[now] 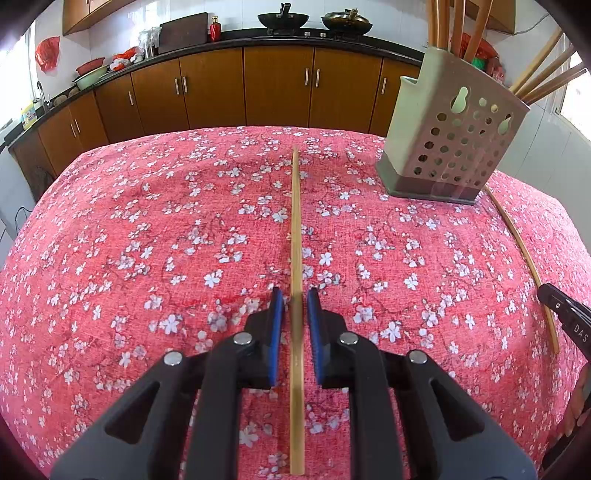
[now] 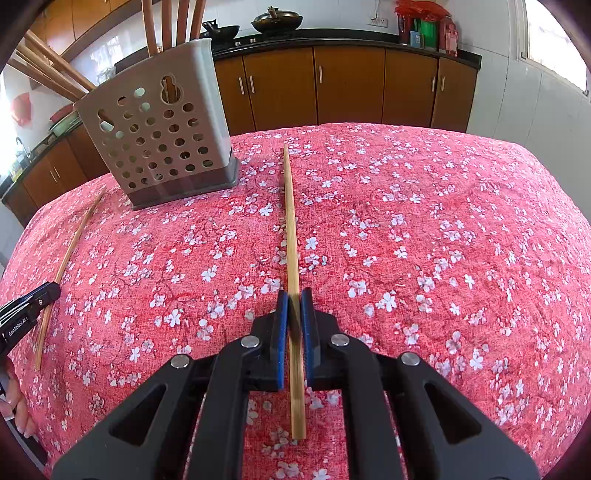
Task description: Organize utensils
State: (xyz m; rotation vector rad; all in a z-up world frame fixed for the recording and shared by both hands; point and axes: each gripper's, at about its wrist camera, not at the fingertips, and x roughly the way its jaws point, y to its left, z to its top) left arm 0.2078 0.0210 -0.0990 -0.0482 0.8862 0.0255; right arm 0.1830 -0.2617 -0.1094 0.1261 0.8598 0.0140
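Two chopsticks are lying on the table [image 1: 147,229], which has a red cloth with white blossoms over it, and each gripper is lined up on one of them.

Left gripper [image 1: 296,295]: its blue pads sit either side of the left chopstick [image 1: 295,221] with a small gap showing on both sides, so it's partly open around the stick, not pinching it. That chopstick runs straight away from the camera, its near end passing back under the gripper and its far end pointing toward the table's back edge.

Right gripper [image 2: 294,295]: the pads here are much tighter on the right chopstick [image 2: 290,221]. They look closed on it, pretty much touching both sides. The stick seems to lie flat on the cloth, but I can't tell for sure whether it's lifted at all.

The holder [image 1: 454,140] is a grey plastic caddy with round holes in its wall, standing upright on the table between the two sticks and further back. It already has several wooden utensils [image 1: 461,26] poking out the top, some upright, some leaning to the side. In the right wrist view the same holder [image 2: 162,136] is at the upper left, well ahead of the gripper.

Each camera catches the other gripper at its edge, next to the other chopstick. Behind the table there's a row of brown cabinets [image 1: 277,85] with a couple of woks [image 1: 282,18] on top.
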